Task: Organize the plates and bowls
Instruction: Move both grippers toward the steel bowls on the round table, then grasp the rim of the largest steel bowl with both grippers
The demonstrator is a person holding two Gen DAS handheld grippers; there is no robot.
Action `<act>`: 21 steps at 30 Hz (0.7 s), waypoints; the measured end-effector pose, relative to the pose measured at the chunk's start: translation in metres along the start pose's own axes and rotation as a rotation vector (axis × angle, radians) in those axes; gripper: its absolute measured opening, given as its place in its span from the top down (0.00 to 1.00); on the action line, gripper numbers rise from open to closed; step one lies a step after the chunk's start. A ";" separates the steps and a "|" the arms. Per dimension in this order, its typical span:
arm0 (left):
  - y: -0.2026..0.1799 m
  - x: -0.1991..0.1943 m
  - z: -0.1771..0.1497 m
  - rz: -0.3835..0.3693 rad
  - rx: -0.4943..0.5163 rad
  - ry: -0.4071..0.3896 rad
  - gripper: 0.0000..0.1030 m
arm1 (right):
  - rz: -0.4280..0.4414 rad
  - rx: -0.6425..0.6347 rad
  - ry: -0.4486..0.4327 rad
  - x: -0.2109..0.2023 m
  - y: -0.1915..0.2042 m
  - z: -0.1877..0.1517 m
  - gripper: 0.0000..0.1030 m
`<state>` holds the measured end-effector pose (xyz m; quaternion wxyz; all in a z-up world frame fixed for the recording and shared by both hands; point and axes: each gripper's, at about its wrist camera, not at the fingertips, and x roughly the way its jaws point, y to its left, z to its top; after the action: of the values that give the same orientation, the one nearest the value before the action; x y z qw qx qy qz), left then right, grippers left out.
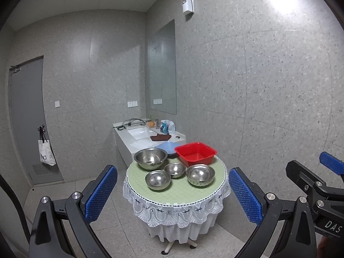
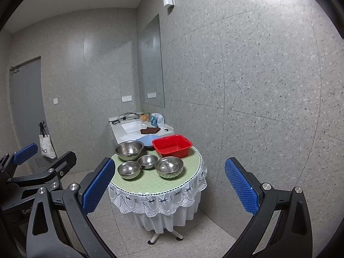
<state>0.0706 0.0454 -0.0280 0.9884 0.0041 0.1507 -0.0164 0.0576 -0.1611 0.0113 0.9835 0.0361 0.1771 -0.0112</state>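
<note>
Steel bowls sit clustered on the round table (image 1: 215, 190), four by my count: a big bowl (image 1: 150, 158) at ten o'clock, a small bowl (image 1: 175, 169) at the centre, and two mid-sized ones, the near bowl (image 1: 158, 180) at seven o'clock and the right bowl (image 1: 200, 175) at four. One red tub (image 1: 195, 154) stands at one o'clock, one blue plate (image 1: 166, 147) at twelve behind the big bowl, partly hidden. I judge they are spread loose for nesting by size. I hold both tongs back, well apart from the table, empty, so nothing is started: left tongs (image 1: 173, 195) wide, right tongs (image 2: 169, 185) wide.
</note>
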 end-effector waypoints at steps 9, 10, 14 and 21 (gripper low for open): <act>0.055 0.081 -0.003 0.016 -0.023 0.122 0.01 | 0.006 0.012 0.109 0.069 0.022 -0.018 0.00; 0.058 0.093 -0.001 0.017 -0.023 0.133 0.01 | 0.007 0.016 0.124 0.082 0.024 -0.018 0.00; 0.079 0.141 0.010 0.040 -0.035 0.180 0.01 | 0.040 0.023 0.174 0.128 0.035 -0.020 0.00; 0.113 0.269 0.040 0.076 -0.053 0.253 0.01 | 0.106 0.030 0.277 0.247 0.060 -0.021 0.00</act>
<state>0.3425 0.1491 -0.0700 0.9611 -0.0145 0.2745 0.0259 0.2839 -0.1023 -0.0911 0.9481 0.0615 0.3089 0.0434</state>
